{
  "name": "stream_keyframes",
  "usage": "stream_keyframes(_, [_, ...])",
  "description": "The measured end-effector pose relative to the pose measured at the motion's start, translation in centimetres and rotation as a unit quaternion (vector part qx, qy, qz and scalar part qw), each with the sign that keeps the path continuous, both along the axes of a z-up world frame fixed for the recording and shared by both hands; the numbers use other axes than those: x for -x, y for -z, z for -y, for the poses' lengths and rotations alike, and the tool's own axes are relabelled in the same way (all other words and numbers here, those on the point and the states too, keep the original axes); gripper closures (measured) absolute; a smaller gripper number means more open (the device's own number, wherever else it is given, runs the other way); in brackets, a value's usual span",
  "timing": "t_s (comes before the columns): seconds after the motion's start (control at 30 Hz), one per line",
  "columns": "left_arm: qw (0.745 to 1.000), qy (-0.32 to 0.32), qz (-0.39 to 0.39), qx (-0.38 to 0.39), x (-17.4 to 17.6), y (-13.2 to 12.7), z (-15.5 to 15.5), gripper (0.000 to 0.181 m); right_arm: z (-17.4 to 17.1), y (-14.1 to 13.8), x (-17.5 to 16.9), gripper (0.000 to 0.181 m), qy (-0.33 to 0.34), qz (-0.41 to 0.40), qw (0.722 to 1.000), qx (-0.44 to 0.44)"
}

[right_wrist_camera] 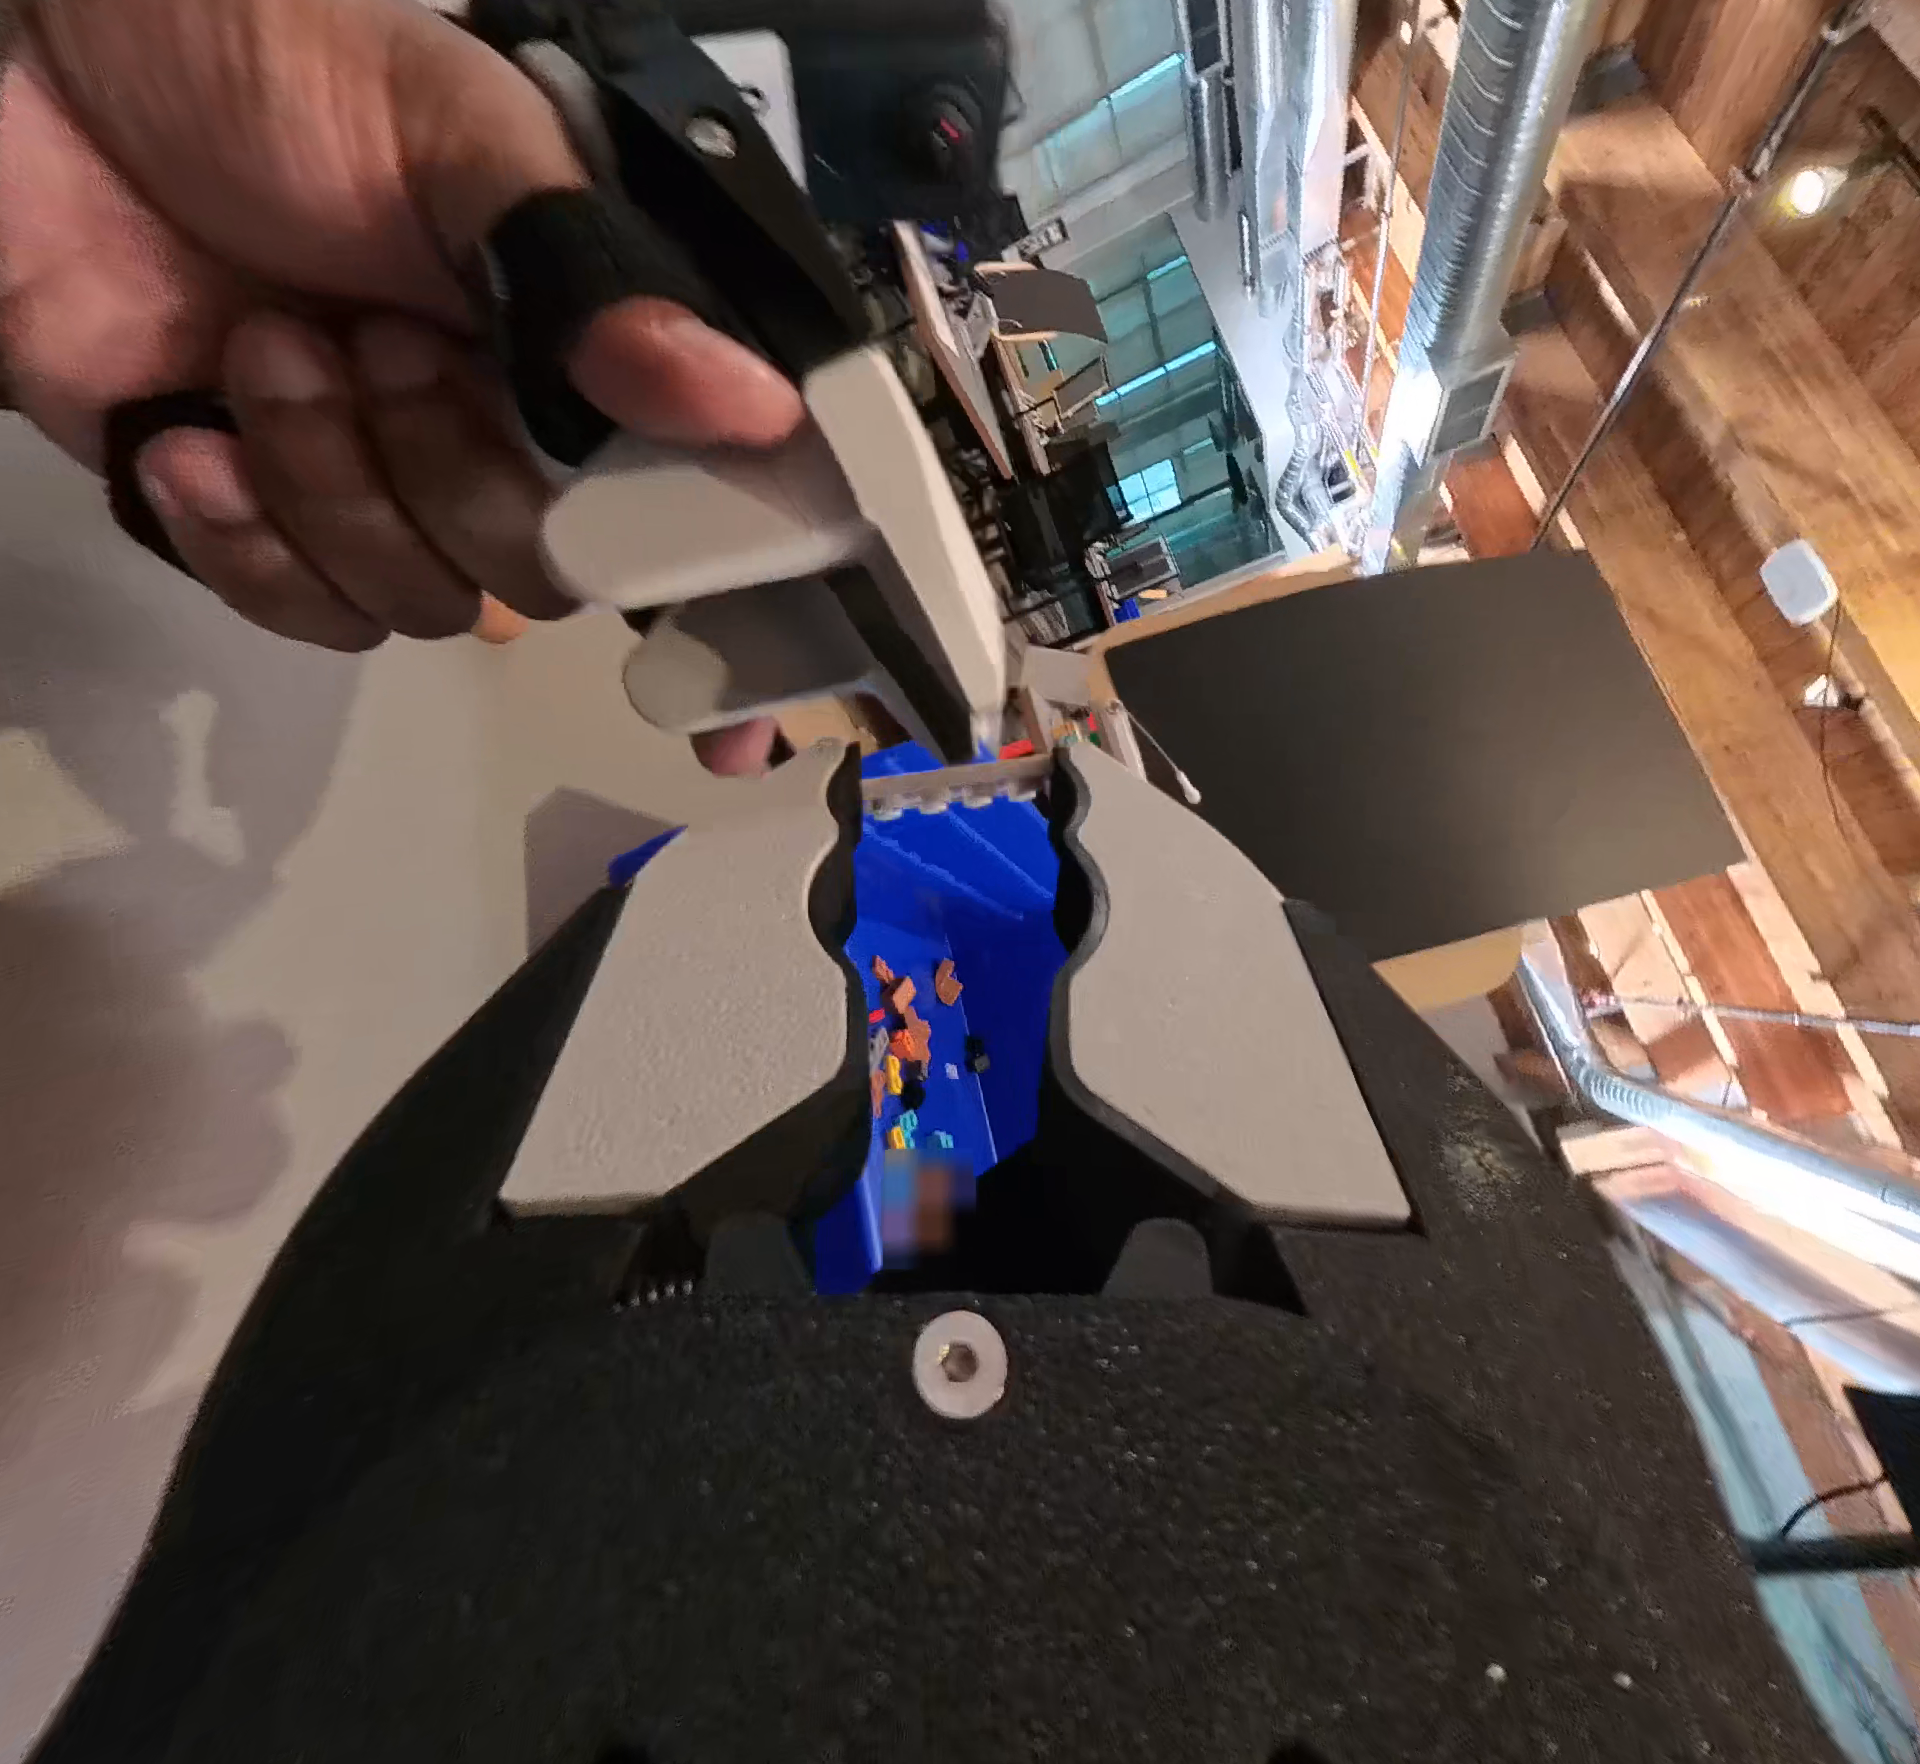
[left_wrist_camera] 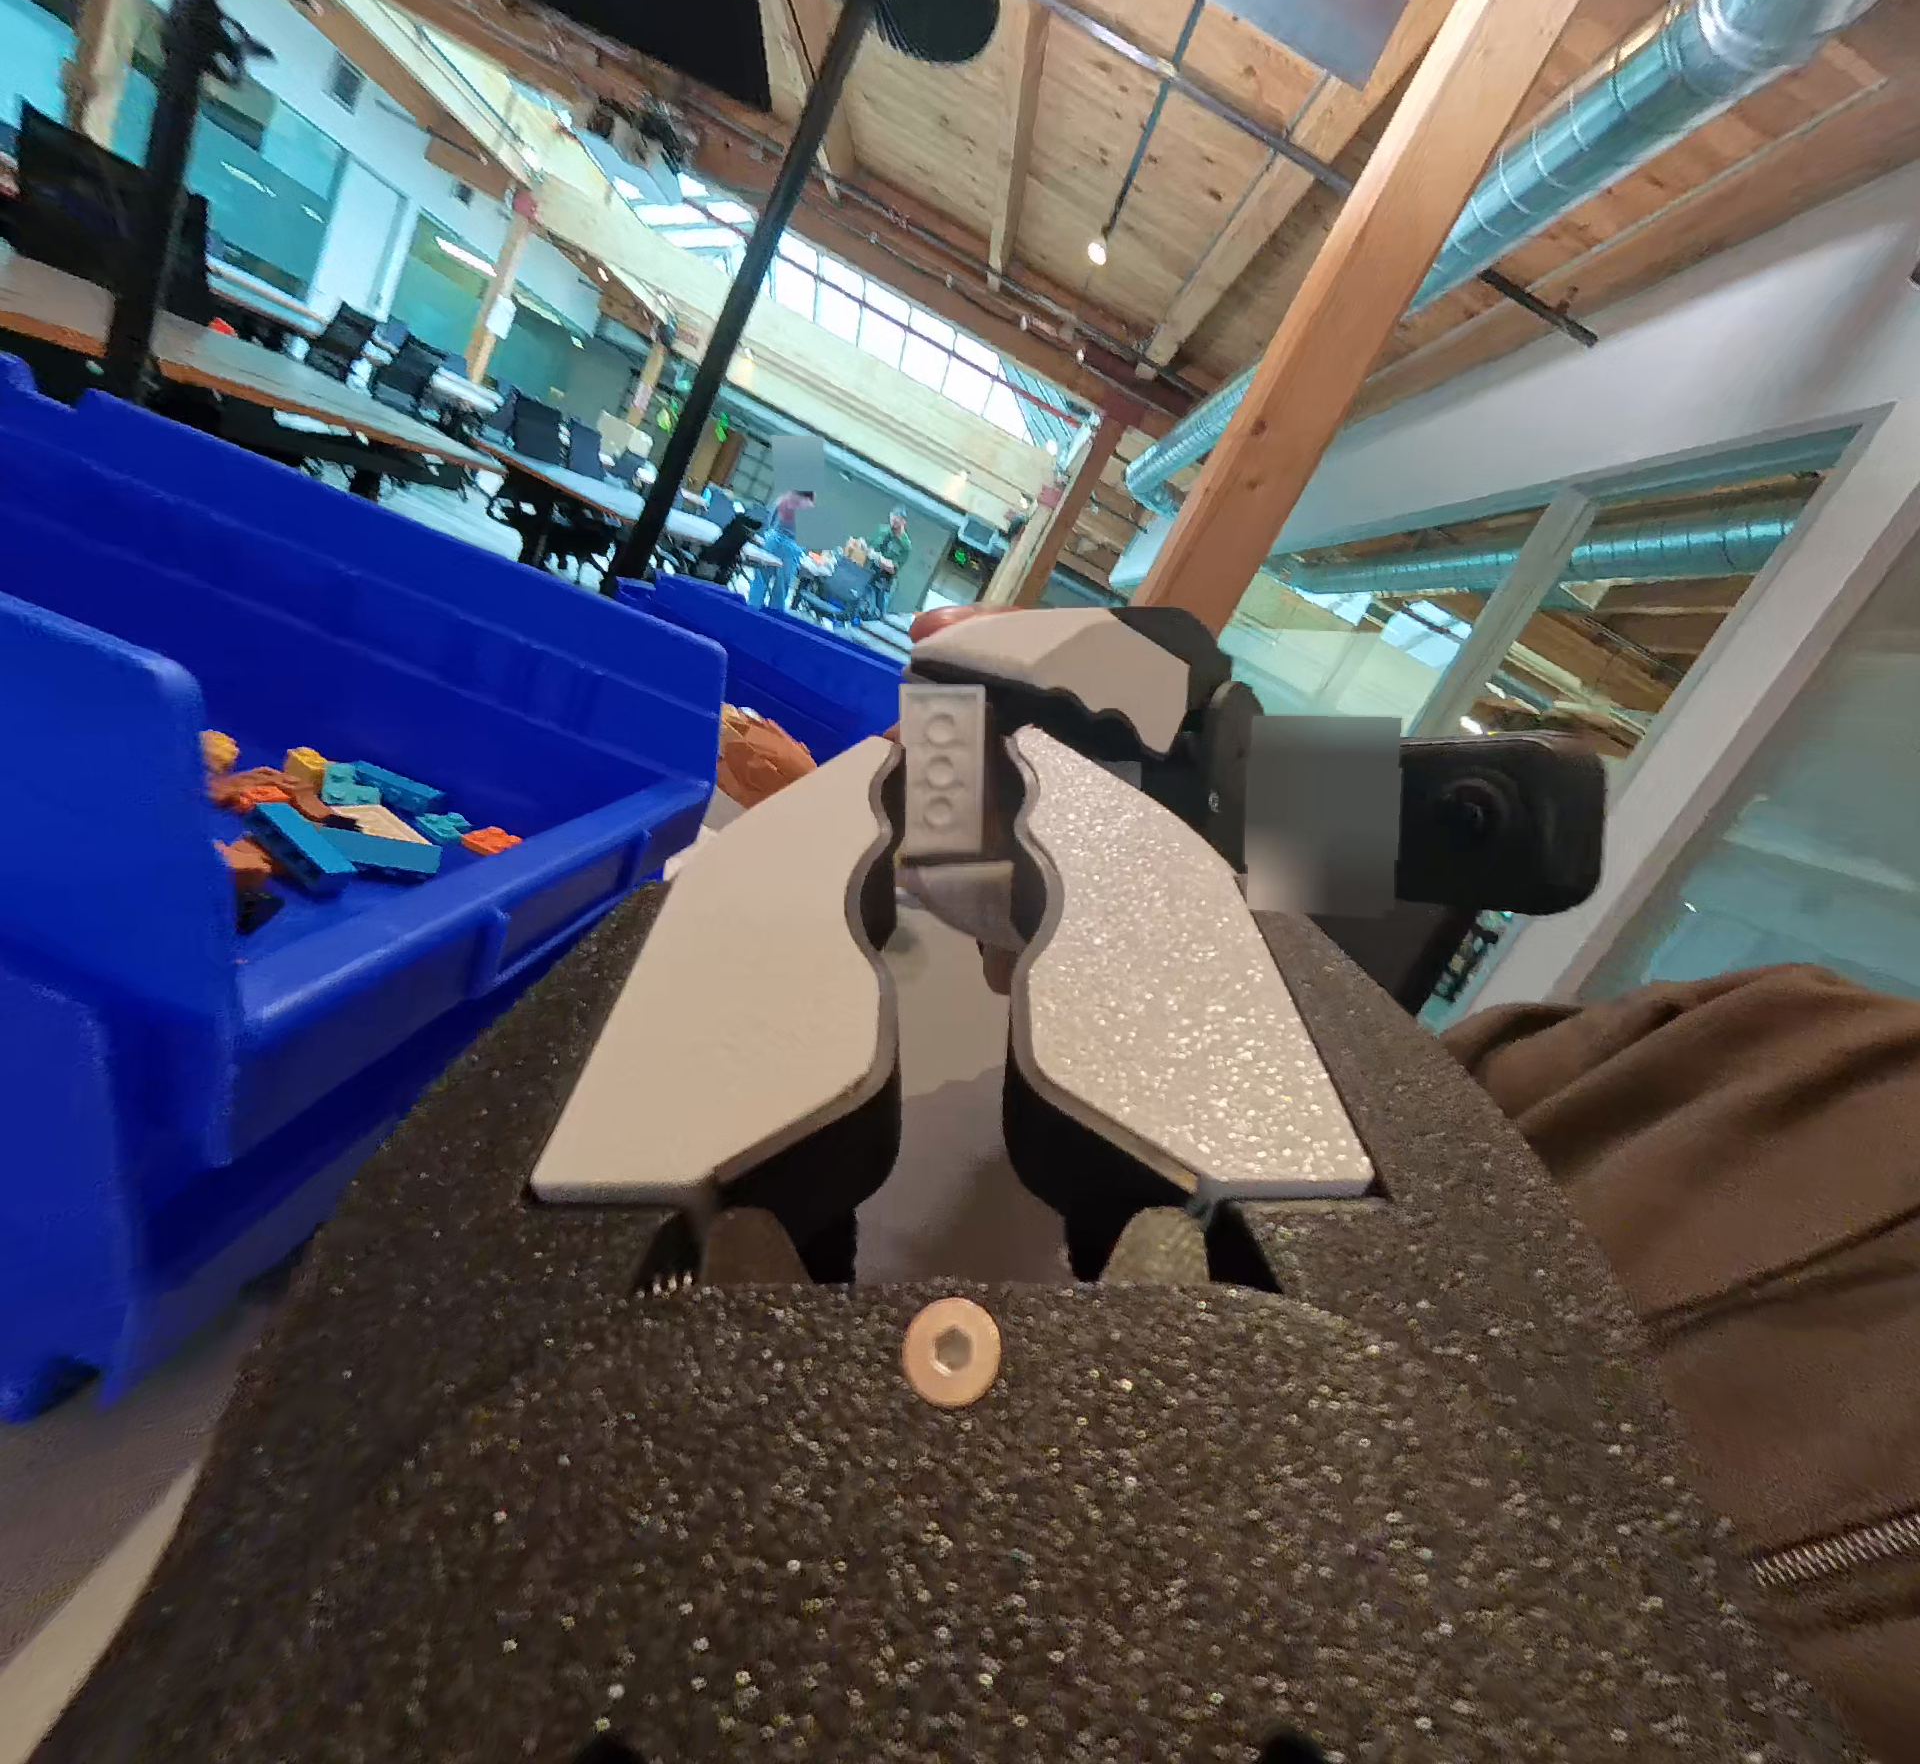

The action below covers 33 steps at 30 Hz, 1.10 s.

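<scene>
Left gripper: the left gripper (left_wrist_camera: 948, 779) has its fingers closed to a narrow gap, pinching a grey studded plate (left_wrist_camera: 941, 772) by its long edges; the plate stands upright, studs facing the camera
Right gripper: the right gripper (right_wrist_camera: 954, 784) grips the same grey plate across its fingertips, the fingers only partly closed around it; from here the plate shows edge-on, studs pointing toward the camera
Where the plate is: in the air between both sets of tips, above and just beside the blue bin (left_wrist_camera: 436, 893)
Bin contents: loose bricks (left_wrist_camera: 332, 815) in orange, teal, blue and yellow lie on its floor
Hand: a person's hand (right_wrist_camera: 312, 291) wraps the left gripper's handle in the right wrist view
Nearby: a brown sleeve (left_wrist_camera: 1704, 1153) at the right of the left wrist view
</scene>
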State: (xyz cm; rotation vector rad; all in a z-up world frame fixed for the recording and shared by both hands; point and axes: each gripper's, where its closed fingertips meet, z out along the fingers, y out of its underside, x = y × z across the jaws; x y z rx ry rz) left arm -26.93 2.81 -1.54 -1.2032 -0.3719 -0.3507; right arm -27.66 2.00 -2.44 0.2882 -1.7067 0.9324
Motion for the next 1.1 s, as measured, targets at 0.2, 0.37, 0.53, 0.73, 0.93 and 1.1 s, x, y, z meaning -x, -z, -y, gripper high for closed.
stream_keyframes(0.2, [0.991,-0.132,0.005,-0.008,2.8,-1.3,5.4,0.16,-5.0,-1.8,8.1,0.141,0.167,0.055,0.982,0.069])
stream_keyframes(0.37, [0.929,-0.31,-0.024,0.201,4.1,2.2,12.4,0.149,-6.2,-0.3,9.3,0.127,0.192,0.098,0.973,0.08])
stream_keyframes(0.53, [0.853,-0.343,-0.052,0.389,4.8,6.5,15.6,0.14,-5.4,2.0,6.1,0.13,0.164,0.099,0.98,0.053])
stream_keyframes(0.73, [0.825,-0.254,-0.004,0.505,5.2,13.4,14.1,0.136,-3.8,5.0,1.8,0.134,0.122,0.125,0.984,0.031])
stream_keyframes(0.93, [0.774,-0.244,-0.03,0.583,4.9,15.8,13.1,0.146,-4.3,8.3,-0.2,0.135,0.118,0.16,0.98,0.028])
stream_keyframes(1.1, [0.71,-0.266,-0.057,0.649,5.6,17.3,13.4,0.153,-5.4,9.7,-1.7,0.136,0.124,0.177,0.975,0.04])
